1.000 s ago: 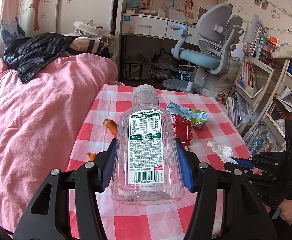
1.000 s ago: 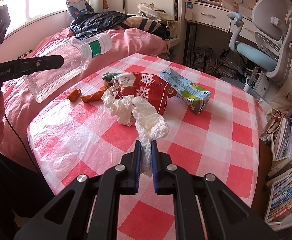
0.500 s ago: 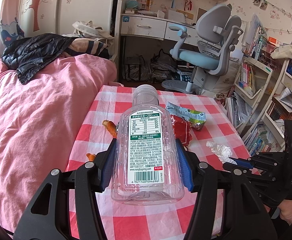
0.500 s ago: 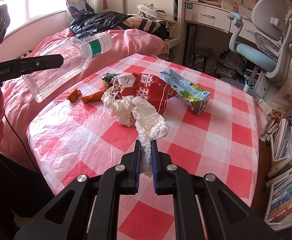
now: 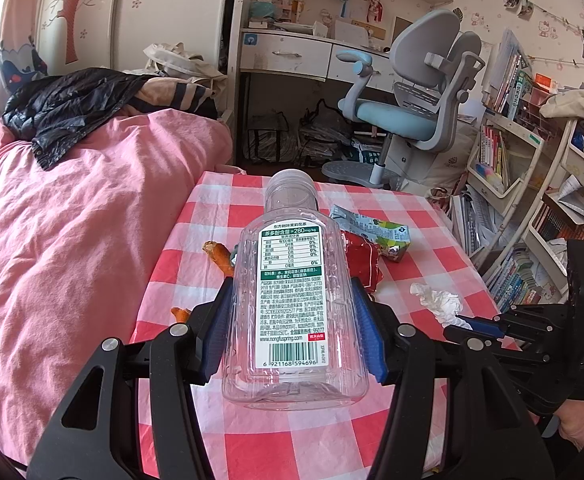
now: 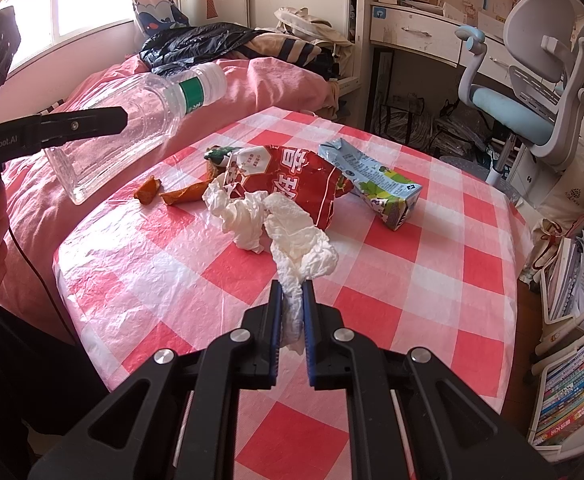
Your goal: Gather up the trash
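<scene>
**Cluttered bedroom: bottle and tissue both lifted off the checked tabletop**

Pink bedding, a desk and a grey-blue chair (image 5: 408, 92) ring a tabletop (image 6: 432, 300) covered in red-and-white checked plastic.

Left tongs (image 5: 294, 324) clamp an empty clear bottle (image 5: 292, 300) by its flat sides, blue pads pressed on either flank, label and barcode facing the camera, white cap pointing away toward the chair. From the right wrist view the bottle (image 6: 132, 120) hangs clear above the tabletop's near-left edge, tilted, cap higher than base, with the black left finger across it.

Right tongs (image 6: 291, 312) are pressed together on the tail of a crumpled white tissue (image 6: 300, 240); the wad bulges out beyond the fingertips. From the left wrist view the same tissue (image 5: 438, 300) sits at the tip of the right tongs (image 5: 458, 320) near the tabletop's right edge. A second tissue wad (image 6: 236, 216) lies just beyond it; I cannot tell whether the two touch.

Behind the wads lies a torn red snack bag (image 6: 292, 184), flat on the cloth. A blue-green drink carton (image 6: 376, 184) lies on its side just right of the bag, overlapping its edge. Left of the bag are two orange food scraps (image 6: 180, 194) and a small dark green bit (image 6: 217, 154).

A black jacket (image 5: 72, 108) lies on the bed (image 5: 52, 240). Bookshelves (image 5: 532, 216) stand at the right.
</scene>
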Tool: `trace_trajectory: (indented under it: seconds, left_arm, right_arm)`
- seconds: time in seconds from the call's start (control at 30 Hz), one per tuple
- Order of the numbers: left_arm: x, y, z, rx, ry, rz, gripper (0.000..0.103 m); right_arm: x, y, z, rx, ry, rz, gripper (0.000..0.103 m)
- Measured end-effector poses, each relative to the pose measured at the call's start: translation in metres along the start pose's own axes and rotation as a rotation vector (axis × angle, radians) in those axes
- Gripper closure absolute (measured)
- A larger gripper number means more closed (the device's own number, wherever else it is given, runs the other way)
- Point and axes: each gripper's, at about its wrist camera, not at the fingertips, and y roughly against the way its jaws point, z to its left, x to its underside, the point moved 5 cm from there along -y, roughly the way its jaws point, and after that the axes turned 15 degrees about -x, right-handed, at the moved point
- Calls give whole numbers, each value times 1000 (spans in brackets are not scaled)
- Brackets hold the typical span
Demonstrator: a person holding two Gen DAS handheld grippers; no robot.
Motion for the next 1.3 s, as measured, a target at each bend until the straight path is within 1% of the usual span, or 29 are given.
trace_trajectory:
  seconds: [0.53, 0.7, 0.83, 0.97, 1.03, 1.1, 1.2, 1.3]
  left_arm:
    - [1, 0, 1, 3, 2, -1, 50]
    - [-1, -1, -3, 17, 8, -2, 50]
    - [-6, 2, -10, 67, 21, -14, 50]
    - [-6, 18, -19, 151, 11, -41, 50]
    - [-7, 23, -32, 203, 4, -48, 50]
    - [-6, 31, -44, 256, 5, -53, 50]
    - [-6, 38, -72, 328, -16, -46, 50]
    - [1, 42, -118, 383, -81, -20, 50]
  right_arm:
    - [0, -1, 0, 2, 1, 4, 92]
    - [-1, 2, -2, 4, 2, -3, 92]
    - [-6, 17, -5, 14, -2, -37, 92]
    - [-10, 50, -14, 28, -35, -99, 92]
    - [-7, 71, -21, 36, -54, -132, 92]
    - [3, 91, -30, 55, -62, -145, 92]
    - [30, 120, -48, 107, -74, -136, 92]
    - [67, 142, -70, 148, -111, -113, 92]
